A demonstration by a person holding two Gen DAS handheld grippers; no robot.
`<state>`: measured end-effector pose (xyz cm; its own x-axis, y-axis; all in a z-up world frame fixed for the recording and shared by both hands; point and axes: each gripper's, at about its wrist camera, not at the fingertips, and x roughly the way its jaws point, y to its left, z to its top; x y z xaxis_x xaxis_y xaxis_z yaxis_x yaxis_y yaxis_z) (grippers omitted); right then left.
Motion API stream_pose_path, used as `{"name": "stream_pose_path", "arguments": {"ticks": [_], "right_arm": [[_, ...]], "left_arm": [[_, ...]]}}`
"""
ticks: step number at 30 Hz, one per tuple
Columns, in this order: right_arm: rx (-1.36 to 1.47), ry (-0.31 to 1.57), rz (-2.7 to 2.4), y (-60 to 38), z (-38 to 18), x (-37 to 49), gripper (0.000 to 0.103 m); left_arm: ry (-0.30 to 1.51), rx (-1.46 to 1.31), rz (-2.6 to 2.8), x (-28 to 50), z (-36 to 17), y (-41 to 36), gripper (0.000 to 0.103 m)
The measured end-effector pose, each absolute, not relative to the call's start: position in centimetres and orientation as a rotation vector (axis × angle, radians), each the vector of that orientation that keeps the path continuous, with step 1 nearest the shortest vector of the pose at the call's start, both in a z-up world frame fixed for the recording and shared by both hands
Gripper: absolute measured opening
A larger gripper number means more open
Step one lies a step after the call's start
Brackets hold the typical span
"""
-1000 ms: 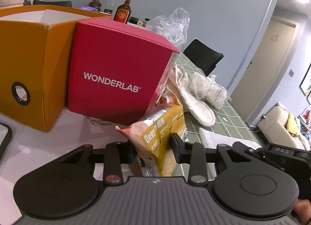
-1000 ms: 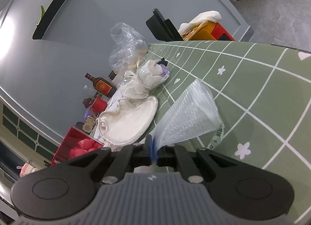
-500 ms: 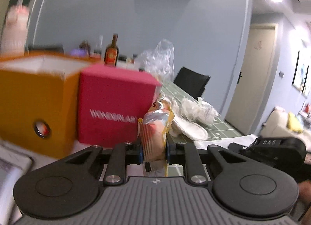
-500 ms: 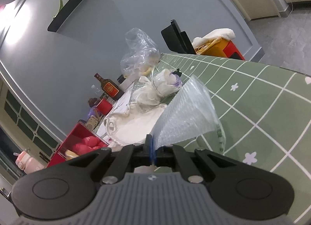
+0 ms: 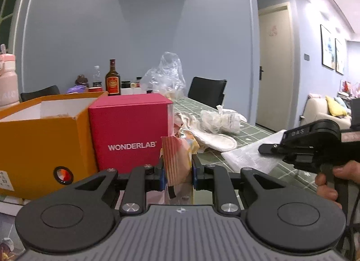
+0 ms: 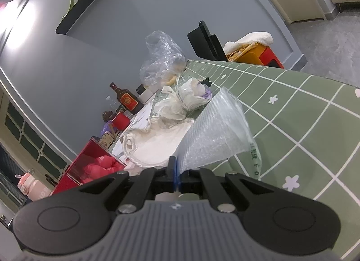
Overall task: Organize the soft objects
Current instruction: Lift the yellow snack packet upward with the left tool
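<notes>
My left gripper is shut on a yellow and orange snack bag and holds it up in front of the red WONDERLAB box. My right gripper is shut on a sheet of clear bubble wrap that lifts off the green tablecloth. The right gripper also shows in the left wrist view, holding the bubble wrap. A white cloth bag and a crumpled plastic bundle lie behind.
An open orange box stands left of the red box. Bottles, a clear plastic bag and small items stand at the table's back. A black chair stands beyond the table. The red box holds pink items.
My left gripper closed on the snack bag and raised it off the table. My right gripper lifted and tilted with the bubble wrap still in it.
</notes>
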<state>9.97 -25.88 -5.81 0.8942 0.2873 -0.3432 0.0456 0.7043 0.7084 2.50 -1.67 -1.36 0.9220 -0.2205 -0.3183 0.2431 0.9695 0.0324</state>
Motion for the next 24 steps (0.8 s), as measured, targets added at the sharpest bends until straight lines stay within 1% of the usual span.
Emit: {"name": "stream_pose_path", "arguments": {"ticks": [4,7,14,16,18,21,24], "right_arm": [[0.796,0.458,0.141,-26.0,-5.9,9.9,0.000],[0.802,0.460,0.141,-26.1,-6.0,9.9,0.000],[0.786,0.462,0.151,-25.8,-5.9,10.0,0.000],[0.776,0.465,0.168,-25.6,-5.9,10.1,0.000],[0.774,0.464,0.177,-25.6,-5.9,10.1,0.000],[0.776,0.452,0.173,-25.7,-5.9,9.9,0.000],[0.778,0.437,0.161,-25.8,-5.8,9.6,0.000]], "left_arm": [[0.368,0.113,-0.255,2.9,-1.6,-2.4,0.025],[0.435,0.086,-0.268,3.6,-2.2,-2.5,0.028],[0.494,0.057,-0.296,4.3,-2.6,-2.4,0.031],[0.498,0.092,-0.276,4.3,-2.6,-2.9,0.026],[0.495,0.130,-0.239,4.1,-2.7,-3.4,0.023],[0.484,0.123,-0.210,3.8,-2.7,-3.5,0.022],[0.433,0.056,-0.155,3.3,-2.3,-2.8,0.022]]}}
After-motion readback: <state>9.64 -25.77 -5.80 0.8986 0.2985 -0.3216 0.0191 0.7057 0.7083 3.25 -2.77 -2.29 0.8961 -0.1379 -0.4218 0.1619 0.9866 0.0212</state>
